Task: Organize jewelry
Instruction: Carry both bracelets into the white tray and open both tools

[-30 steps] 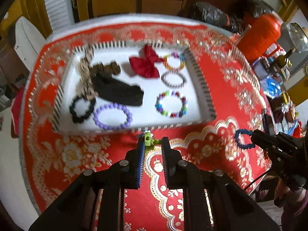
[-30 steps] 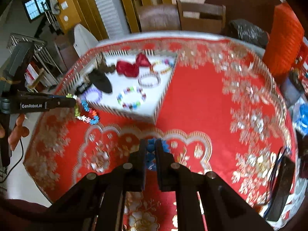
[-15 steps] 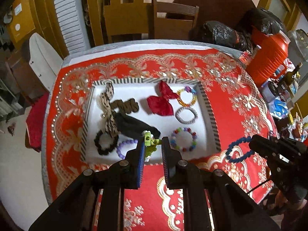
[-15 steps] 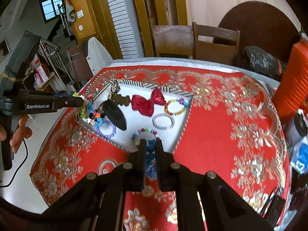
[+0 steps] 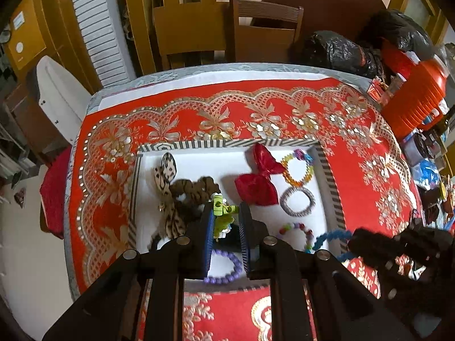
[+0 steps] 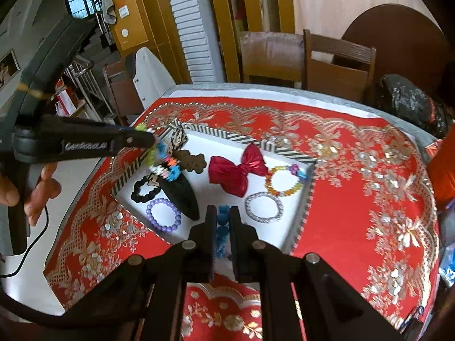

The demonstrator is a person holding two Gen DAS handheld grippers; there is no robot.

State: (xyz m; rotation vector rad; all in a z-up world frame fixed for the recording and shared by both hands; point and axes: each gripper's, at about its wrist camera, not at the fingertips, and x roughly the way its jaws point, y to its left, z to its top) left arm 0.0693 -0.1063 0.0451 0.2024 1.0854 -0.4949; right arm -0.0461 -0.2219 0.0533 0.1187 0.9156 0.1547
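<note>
Blue bracelet (image 6: 222, 228) now hangs over striped tray (image 6: 308, 196).

Home dining rm, wooden chairs (image 6: 338, 65), red floral tablecloth (image 6: 355, 187), louvred door (image 6: 190, 25), stairs w/ window (image 6: 79, 2)

Inside the tray (image 6: 305, 199) my open white floor is thin: a strip along the upper edge behind the red bow (image 6: 237, 174), and a small patch at frame centre between the purple bead ring (image 6: 163, 214), the black pouch (image 6: 183, 196) and the silver ring (image 6: 264, 207). My left tongs (image 6: 153, 140) and their dangling flower bracelet (image 6: 166, 164) block the tray's upper-left corner. The amber ring (image 6: 284, 180) crowds the right wall. Right of the tray, the red tabletop (image 6: 355, 199) lies bare. 2 chairs (image 6: 335, 62) stand behind the far edge.
</note>
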